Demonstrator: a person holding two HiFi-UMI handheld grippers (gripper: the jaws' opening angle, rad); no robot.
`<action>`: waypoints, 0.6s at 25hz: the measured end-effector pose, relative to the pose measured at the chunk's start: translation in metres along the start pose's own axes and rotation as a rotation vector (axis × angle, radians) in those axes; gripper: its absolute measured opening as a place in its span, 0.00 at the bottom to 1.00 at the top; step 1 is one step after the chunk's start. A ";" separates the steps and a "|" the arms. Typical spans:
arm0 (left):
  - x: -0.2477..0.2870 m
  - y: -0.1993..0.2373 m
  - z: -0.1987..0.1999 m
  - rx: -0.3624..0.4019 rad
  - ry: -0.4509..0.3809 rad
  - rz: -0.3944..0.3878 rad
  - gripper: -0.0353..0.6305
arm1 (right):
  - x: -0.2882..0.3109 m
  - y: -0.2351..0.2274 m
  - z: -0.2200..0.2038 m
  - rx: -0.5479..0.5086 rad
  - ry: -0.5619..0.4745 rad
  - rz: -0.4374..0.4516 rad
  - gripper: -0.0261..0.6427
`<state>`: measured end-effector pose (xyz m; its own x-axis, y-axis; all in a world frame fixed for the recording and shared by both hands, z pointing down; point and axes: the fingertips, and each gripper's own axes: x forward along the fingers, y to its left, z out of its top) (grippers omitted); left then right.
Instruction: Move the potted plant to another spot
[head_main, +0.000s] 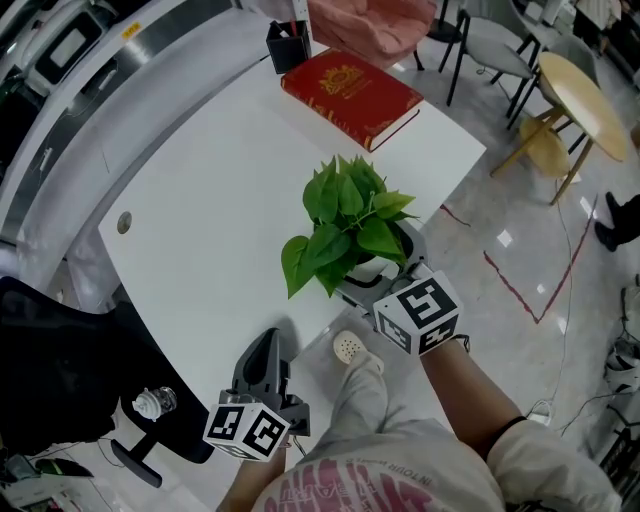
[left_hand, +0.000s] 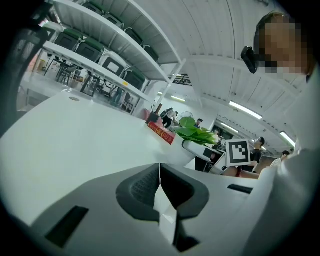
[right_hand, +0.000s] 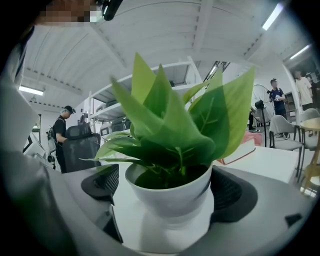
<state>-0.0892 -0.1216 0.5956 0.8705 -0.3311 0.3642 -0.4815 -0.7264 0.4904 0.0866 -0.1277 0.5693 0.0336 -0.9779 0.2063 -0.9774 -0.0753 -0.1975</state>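
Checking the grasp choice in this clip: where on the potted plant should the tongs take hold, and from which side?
Grip the white pot by its wall just under the rim, pads on opposite sides, coming in level from the table edge nearest the person. The leaves spread over the top and block a descent; the round pot's sides are bare. The right tongs, open, straddle it that way.

Plant (head_main: 348, 225) prob. on tbl (head_main: 220, 200); book (head_main: 350, 95) behind

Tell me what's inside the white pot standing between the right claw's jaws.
A green leafy plant grows from the white pot; thin stems run down into it. Below them the inside is dark: leaves and rim cover whatever fills it.
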 end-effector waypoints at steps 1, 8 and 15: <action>0.000 0.000 0.000 0.006 0.003 0.001 0.09 | 0.001 0.000 0.000 -0.005 0.000 -0.002 0.89; -0.001 0.001 0.003 -0.006 -0.018 0.003 0.09 | 0.006 -0.002 0.000 0.009 -0.006 -0.006 0.89; -0.005 0.002 0.003 -0.004 -0.022 0.012 0.09 | 0.007 -0.006 -0.002 0.029 -0.004 -0.019 0.86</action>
<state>-0.0943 -0.1229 0.5922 0.8668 -0.3525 0.3526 -0.4919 -0.7201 0.4893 0.0927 -0.1338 0.5742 0.0534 -0.9771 0.2061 -0.9702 -0.0997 -0.2210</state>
